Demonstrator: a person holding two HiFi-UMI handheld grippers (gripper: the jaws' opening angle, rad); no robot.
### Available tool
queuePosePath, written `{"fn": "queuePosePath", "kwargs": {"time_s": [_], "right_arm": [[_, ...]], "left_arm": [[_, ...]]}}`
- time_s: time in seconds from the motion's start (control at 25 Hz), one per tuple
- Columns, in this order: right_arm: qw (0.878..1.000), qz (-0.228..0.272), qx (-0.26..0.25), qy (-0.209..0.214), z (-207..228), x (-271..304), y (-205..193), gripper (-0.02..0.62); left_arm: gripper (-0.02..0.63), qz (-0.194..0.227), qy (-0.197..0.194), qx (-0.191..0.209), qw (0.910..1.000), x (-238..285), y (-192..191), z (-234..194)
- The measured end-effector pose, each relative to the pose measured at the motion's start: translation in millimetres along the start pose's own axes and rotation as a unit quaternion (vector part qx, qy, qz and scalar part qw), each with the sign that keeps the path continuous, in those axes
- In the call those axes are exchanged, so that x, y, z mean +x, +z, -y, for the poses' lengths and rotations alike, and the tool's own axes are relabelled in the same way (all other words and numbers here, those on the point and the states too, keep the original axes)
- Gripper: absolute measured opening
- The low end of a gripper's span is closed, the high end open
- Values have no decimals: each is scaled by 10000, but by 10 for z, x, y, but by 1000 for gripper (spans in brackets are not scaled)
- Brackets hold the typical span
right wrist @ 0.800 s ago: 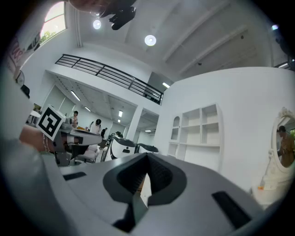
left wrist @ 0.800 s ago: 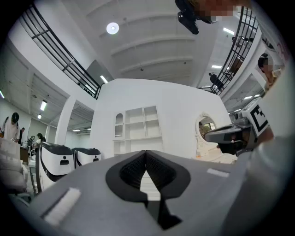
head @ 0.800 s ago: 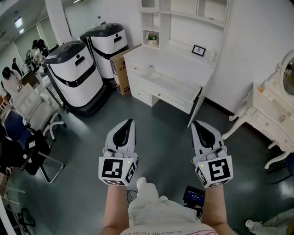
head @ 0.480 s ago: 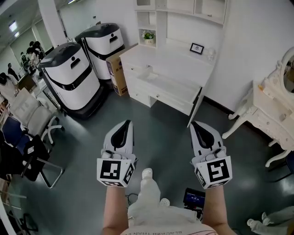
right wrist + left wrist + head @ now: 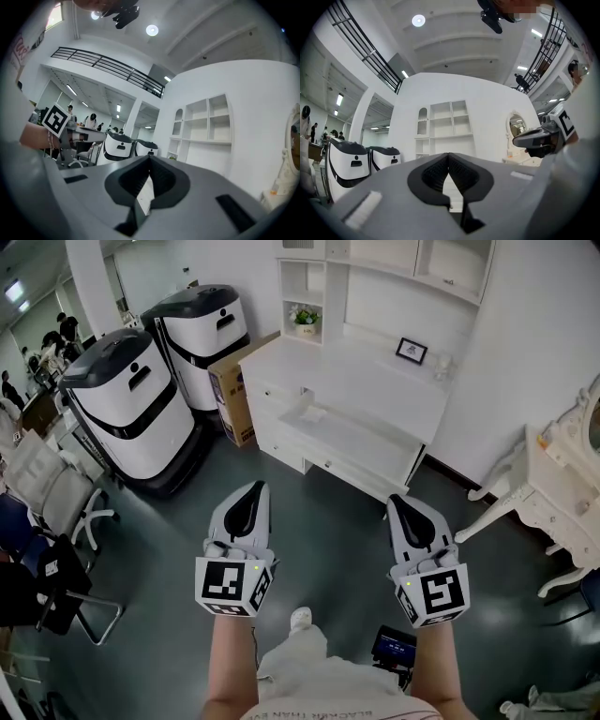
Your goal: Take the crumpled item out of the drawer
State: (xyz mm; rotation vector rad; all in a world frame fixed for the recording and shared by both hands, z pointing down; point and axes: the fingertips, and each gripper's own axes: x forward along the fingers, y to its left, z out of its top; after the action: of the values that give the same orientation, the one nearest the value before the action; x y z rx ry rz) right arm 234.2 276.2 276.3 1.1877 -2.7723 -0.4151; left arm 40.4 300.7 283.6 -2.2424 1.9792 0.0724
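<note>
- The crumpled item (image 5: 312, 414) is only a small pale lump near the left end of the open drawer (image 5: 364, 442). It is white on white, so I cannot make out its outline or what it is made of.
- My forearms are cut off by the lower edge of the head view. A vanity (image 5: 562, 495) on the right is cut by the frame edge.
- The left gripper view and right gripper view show the shelves far off, but the drawer's inside is hidden behind the gripper bodies.
- Counted:
  - Two grippers, each with one marker cube (image 5: 232, 585).
  - One drawer pulled out of the white counter (image 5: 370, 381).
  - Two white-and-black machines (image 5: 127, 409) left of the counter, with one cardboard box (image 5: 230, 395) between them and it.
  - One picture frame (image 5: 411, 352) on the counter.
  - One potted plant (image 5: 306, 317) in a shelf niche.
- I hold both grippers out in front of me over the grey floor (image 5: 328, 540). They are side by side, apart and roughly level. Both point toward the counter and are well short of it.
- My left gripper (image 5: 253, 489) (image 5: 448, 159) has its jaws pressed together, with nothing between them.
- My right gripper (image 5: 399, 502) (image 5: 150, 161) is likewise closed on nothing.
</note>
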Motion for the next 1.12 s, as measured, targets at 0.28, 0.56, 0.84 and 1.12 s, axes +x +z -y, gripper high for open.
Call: {"fn": "queuePosePath", "kwargs": {"time_s": [0.28, 0.56, 0.84, 1.12], "right_arm": [[9998, -88, 19, -155, 193, 1019, -111, 6], [9997, -211, -49, -106, 242, 1588, -184, 6], [9998, -195, -38, -78, 337, 1991, -246, 6], [9999, -114, -8, -18, 546, 2551, -373, 6]], "left_arm": [[9, 3, -114, -1, 9999, 791, -79, -637], [11, -106, -45, -73, 9999, 1113, -268, -1056], [9, -157, 97, -65, 9998, 1337, -379, -1352], [9, -265, 272, -34, 9993, 1775, -576, -1621]]}}
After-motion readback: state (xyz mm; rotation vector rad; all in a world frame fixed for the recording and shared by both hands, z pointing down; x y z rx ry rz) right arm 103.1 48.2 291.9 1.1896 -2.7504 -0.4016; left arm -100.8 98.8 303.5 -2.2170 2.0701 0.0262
